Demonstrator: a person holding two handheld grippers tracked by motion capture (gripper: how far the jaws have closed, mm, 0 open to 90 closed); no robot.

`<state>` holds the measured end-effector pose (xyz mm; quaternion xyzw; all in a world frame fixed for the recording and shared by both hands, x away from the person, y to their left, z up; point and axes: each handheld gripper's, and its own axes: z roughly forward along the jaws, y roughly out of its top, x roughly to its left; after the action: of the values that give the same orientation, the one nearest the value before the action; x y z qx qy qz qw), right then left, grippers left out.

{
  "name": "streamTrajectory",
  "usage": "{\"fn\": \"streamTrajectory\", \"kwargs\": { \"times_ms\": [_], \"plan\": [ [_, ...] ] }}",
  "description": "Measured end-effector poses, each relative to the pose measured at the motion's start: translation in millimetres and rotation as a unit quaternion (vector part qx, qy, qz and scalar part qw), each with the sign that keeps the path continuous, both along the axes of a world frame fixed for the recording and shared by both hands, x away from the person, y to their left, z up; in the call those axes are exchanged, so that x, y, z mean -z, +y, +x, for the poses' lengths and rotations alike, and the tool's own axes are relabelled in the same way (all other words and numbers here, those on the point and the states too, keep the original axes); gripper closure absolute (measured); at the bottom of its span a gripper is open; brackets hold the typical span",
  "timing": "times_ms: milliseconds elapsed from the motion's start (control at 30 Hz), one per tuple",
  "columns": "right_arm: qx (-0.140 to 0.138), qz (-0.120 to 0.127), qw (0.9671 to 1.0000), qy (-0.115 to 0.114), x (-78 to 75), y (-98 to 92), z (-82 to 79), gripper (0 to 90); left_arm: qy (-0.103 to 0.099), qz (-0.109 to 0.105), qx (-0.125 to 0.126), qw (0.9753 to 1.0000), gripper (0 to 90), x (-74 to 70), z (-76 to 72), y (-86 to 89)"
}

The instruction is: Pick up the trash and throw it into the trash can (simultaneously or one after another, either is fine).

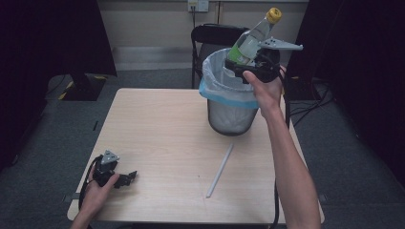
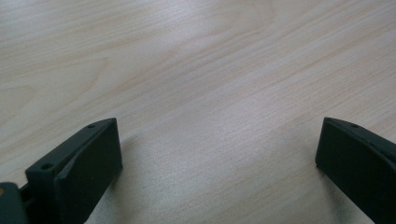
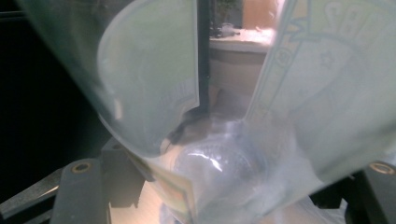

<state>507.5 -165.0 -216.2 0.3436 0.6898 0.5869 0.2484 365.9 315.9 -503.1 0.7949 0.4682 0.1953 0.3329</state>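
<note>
There is one clear plastic bottle with a green label and a yellow cap point(image 1: 250, 39). The right gripper point(image 1: 252, 67) holds it tight between its two black jaws, up in the air, right over the open top of the bin. The bottle leans, with its yellow cap pointing up and away from the person. In the right gripper view the clear bottle point(image 3: 224, 140) is very close, and its see-through bottom and label sit between the jaws. There is one dark wire mesh bin with a pale plastic bag liner that has a blue edge point(image 1: 230, 98). It stands on the far right part of the one light wooden table point(image 1: 167, 143). You cannot tell if anything lies inside the bin. One thin white stick point(image 1: 219, 171) lies flat on the table, near the bin and nearer to the person. The left gripper point(image 1: 125, 179) rests low on the table at the near left corner, well apart from the bin. In the left gripper view its jaws are spread wide with bare wood between them. One black folding chair point(image 1: 215, 38) stands behind the table.
</note>
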Motion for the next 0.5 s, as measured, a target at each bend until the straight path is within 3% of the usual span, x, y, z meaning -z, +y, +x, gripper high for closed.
{"fn": "streamTrajectory", "kwargs": {
  "times_ms": [500],
  "plan": [
    [0.029, -0.019, 0.9984, 0.044, 7.4, -11.8, 21.7, 27.8, 0.0, 0.0, 0.0, 1.0, 0.0, 0.0, 0.0, 0.0]
  ]
}}
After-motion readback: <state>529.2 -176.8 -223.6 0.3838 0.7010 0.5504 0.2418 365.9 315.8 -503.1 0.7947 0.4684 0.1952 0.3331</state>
